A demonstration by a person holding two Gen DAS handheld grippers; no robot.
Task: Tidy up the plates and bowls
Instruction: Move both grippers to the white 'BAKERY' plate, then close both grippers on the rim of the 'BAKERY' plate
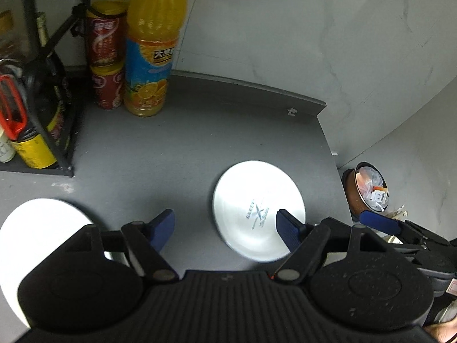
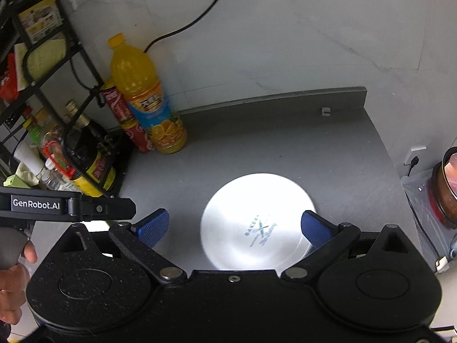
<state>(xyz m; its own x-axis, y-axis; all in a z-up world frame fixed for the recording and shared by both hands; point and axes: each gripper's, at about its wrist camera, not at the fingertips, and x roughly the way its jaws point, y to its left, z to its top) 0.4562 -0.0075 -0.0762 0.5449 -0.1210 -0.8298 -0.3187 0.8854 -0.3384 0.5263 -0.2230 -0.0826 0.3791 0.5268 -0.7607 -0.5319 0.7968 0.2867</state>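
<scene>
So the plate with the printed logo (image 1: 258,210) sits on the counter (image 1: 200,143) toward its right edge, and a second plate (image 1: 37,228) is well off to its left, near the front. Back left corner has a juice bottle (image 1: 152,45) against the wall, with two cans stacked (image 1: 107,57) just beside it on the left. Further left is a wire rack (image 2: 57,131) full of bottles and jars. A cable (image 2: 185,25) runs along the wall behind the juice bottle. Past the counter's right edge, lower down, there's a bin (image 1: 368,188) with trash in it. Both grippers hang over the front of the counter, the left gripper (image 1: 225,228) between the two plates, the right gripper (image 2: 234,228) over the logo plate.
</scene>
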